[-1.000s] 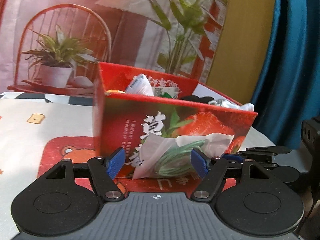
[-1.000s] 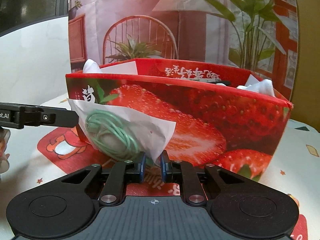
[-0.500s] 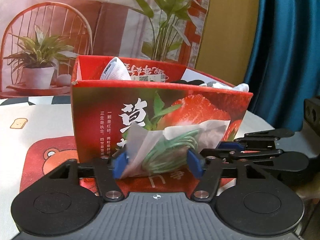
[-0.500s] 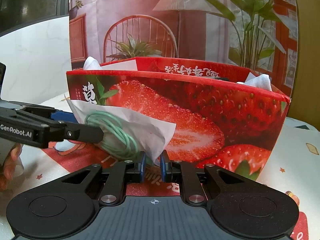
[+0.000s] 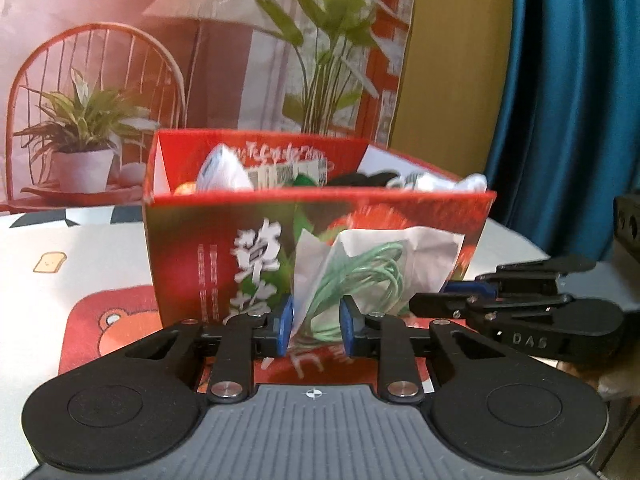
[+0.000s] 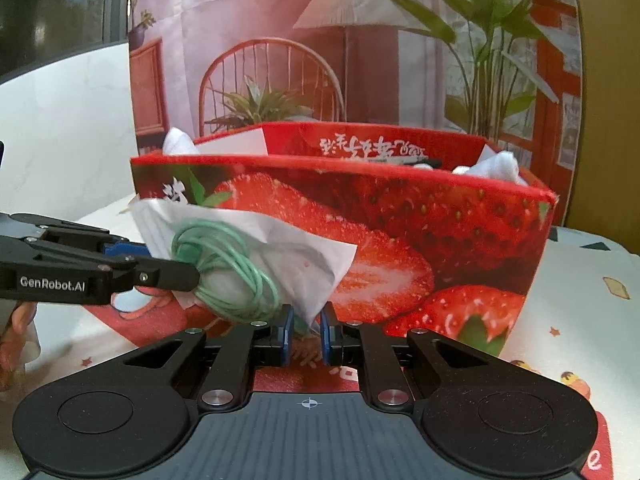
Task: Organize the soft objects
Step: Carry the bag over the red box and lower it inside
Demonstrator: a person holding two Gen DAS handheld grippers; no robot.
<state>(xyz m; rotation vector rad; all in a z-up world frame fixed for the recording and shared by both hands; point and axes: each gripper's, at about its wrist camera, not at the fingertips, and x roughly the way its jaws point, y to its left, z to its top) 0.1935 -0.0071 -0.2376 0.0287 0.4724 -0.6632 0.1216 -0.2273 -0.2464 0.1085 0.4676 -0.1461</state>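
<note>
A clear plastic bag with a coiled green cable hangs in front of the red strawberry box. My left gripper is shut on the bag's lower left part. My right gripper is shut on the bag's lower corner; the box stands right behind it. The right gripper's arm shows at the right in the left wrist view. The left gripper's fingers reach in from the left in the right wrist view. The box holds several white and dark soft items.
The box stands on a patterned tablecloth with a red bear print. A printed backdrop with chair, plant and lamp hangs behind. A blue curtain is at the right. A hand shows at the left edge.
My left gripper has moved in and closed from wide open onto the bag. The right gripper has kept its grip and the bag has risen slightly.
</note>
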